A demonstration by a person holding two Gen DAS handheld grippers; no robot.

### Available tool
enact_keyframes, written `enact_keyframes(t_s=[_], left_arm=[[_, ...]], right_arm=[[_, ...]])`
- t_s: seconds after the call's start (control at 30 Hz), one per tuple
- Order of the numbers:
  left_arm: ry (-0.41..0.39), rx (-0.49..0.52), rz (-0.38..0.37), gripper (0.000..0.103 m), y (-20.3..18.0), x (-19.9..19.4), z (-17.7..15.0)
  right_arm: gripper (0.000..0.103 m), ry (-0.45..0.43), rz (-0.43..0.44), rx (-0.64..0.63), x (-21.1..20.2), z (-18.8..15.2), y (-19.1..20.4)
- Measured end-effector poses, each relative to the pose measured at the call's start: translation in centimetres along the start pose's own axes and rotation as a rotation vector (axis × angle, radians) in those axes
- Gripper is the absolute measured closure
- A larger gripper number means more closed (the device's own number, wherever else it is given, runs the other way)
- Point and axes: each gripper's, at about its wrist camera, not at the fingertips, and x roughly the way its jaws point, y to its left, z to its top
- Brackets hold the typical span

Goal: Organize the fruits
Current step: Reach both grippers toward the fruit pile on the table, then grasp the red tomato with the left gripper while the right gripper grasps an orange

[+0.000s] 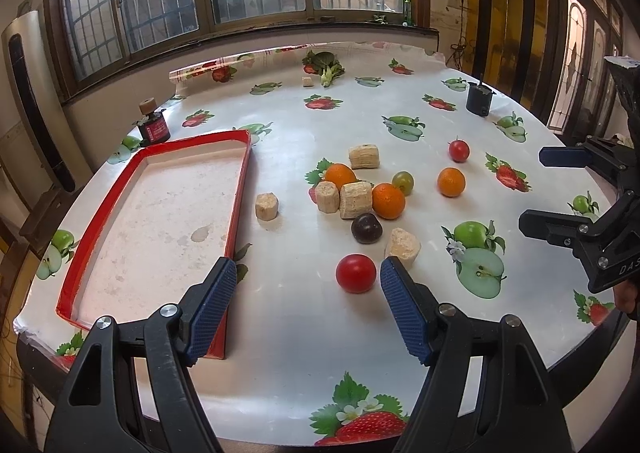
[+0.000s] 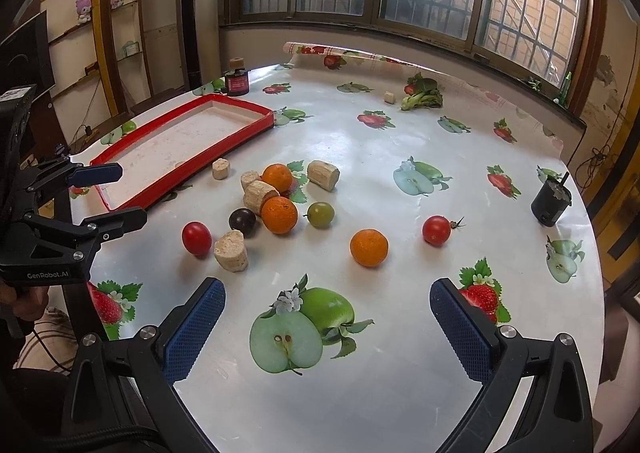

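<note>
The left gripper (image 1: 308, 285) is hanging over the fruit-print tablecloth (image 1: 280, 353) with jaws standing wide and gripping nothing; the glossy red round tomato (image 1: 355, 273) is lying just inside its right-hand finger, at roughly one o'clock of the gap's middle. The right gripper (image 2: 328, 313) is likewise spread to its fullest and empty, poised over a printed apple.

Judged step: the opening pick is being lined up, since the red-rimmed shallow white tray (image 1: 96, 209) at ten o'clock is holding no fruit. The next move is calling for centring the left jaws on that tomato, closing gently, then carrying it to the tray.

The three small oranges (image 1: 388, 200), dark plum-coloured fruit (image 1: 366, 228), green round fruit (image 1: 403, 182) and pale cork-like chunks (image 1: 355, 200) are clustering at twelve o'clock, some touching. The tray's near corner is being hidden behind the left finger.
</note>
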Motion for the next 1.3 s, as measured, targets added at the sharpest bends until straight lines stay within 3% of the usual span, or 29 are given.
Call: enact_keyframes(t_s=[0.47, 0.73, 0.83, 0.97, 1.13, 1.23, 1.3], left_arm=[[-0.004, -0.015, -0.014, 0.029, 0.1, 0.7, 0.2], [0.069, -0.019, -0.056, 0.029, -0.1, 2.8, -0.7], [0.092, -0.008, -0.07, 0.029, -0.5, 3.4, -0.6], [0.136, -0.01, -0.104, 0.029, -1.0, 4.7, -0.3], [0.172, -0.022, -0.111, 0.03, -0.9, 6.4, 0.1], [0.205, -0.026, -0.129, 0.043, -0.7, 7.5, -0.1], [0.22, -0.04, -0.173, 0.049, -0.6, 8.0, -0.3]], right_arm=[[0.0, 0.016, 0.024, 0.023, 0.5, -0.1, -0.6], [0.002, 0.04, 0.021, 0.047, 2.2, -0.5, -1.6], [0.007, 0.066, 0.038, 0.087, 3.3, -0.7, -2.6], [0.023, 0.103, 0.07, 0.18, 5.2, -0.6, -4.5], [0.028, 0.111, 0.076, 0.243, 7.6, 0.1, -6.1], [0.031, 0.116, 0.075, 0.239, 9.1, 0.7, -6.0], [0.04, 0.137, 0.075, 0.234, 10.0, 1.0, -5.8]])
